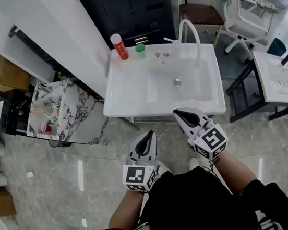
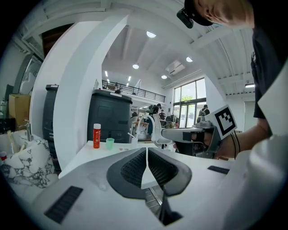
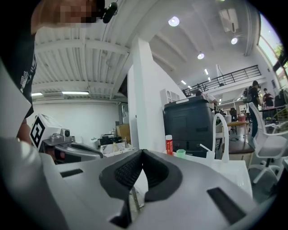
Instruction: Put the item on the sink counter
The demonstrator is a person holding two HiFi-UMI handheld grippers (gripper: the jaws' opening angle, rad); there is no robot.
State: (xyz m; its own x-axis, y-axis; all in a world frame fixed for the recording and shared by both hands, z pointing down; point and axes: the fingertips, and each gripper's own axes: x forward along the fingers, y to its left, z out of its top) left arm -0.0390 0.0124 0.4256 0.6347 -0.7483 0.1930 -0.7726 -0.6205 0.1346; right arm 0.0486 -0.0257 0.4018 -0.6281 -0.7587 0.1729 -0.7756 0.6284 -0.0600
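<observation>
A white sink counter (image 1: 131,95) with a basin and an arched white faucet (image 1: 191,29) stands in front of me. On its back edge a red bottle with a white cap (image 1: 119,46) stands upright beside a small green cup (image 1: 140,51); both also show as the bottle (image 2: 96,135) and cup (image 2: 110,143), and again as the bottle (image 3: 168,144) and cup (image 3: 181,152). My left gripper (image 1: 148,137) hovers over the floor just short of the counter's front edge, shut and holding nothing. My right gripper (image 1: 180,114) is at the front rim, shut and holding nothing.
A marble-patterned stand (image 1: 78,112) with small items is at the left, next to a white pillar (image 1: 64,27). A dark cabinet (image 1: 124,6) stands behind the sink. White chairs (image 1: 241,12) and a second white sink unit (image 1: 281,75) are at the right.
</observation>
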